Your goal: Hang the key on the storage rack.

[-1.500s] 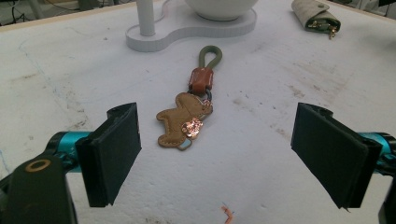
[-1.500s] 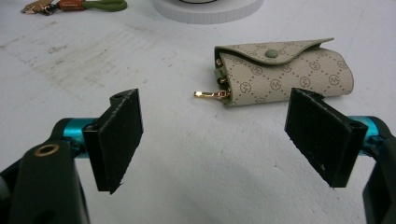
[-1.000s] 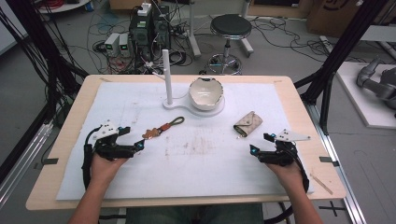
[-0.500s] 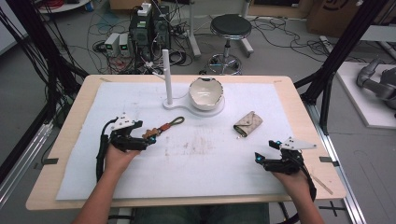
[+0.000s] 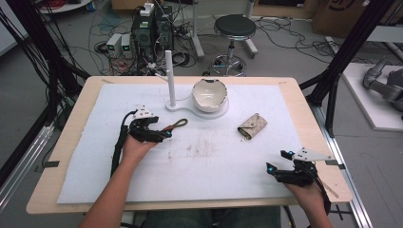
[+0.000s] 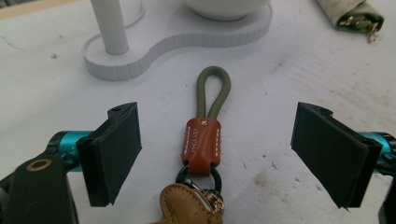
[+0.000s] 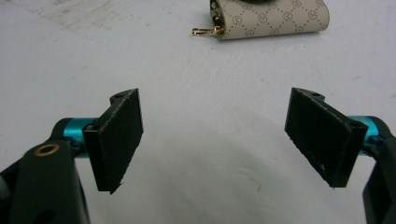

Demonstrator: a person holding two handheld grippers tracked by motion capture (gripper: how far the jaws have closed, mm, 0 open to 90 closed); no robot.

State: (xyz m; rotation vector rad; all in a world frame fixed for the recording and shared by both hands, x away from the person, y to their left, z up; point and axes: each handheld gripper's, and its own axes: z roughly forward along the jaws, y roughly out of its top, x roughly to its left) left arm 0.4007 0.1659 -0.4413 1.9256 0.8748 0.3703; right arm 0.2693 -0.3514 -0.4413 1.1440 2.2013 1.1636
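Observation:
A keychain [image 6: 203, 140] with an olive cord loop, a brown leather tab and a tan fob lies flat on the white mat. My left gripper [image 6: 219, 154] is open with its jaws on either side of the leather tab, not touching it. From above, the left gripper [image 5: 164, 134] sits over the keychain [image 5: 178, 124], left of the white stand. My right gripper [image 7: 224, 140] is open over bare mat, with nothing between its jaws. It rests near the table's front right [image 5: 278, 172]. A beige patterned key pouch [image 7: 271, 18] lies ahead of it.
A white stand [image 5: 196, 108] with an upright post [image 5: 169, 76] and a bowl [image 5: 209, 94] sits at the back centre. The key pouch [image 5: 252, 127] lies right of it. A white mat [image 5: 214, 161] covers the wooden table [image 5: 71, 137].
My left gripper has moved forward and to the right up to the keychain. My right gripper has drawn back toward the front right corner of the table.

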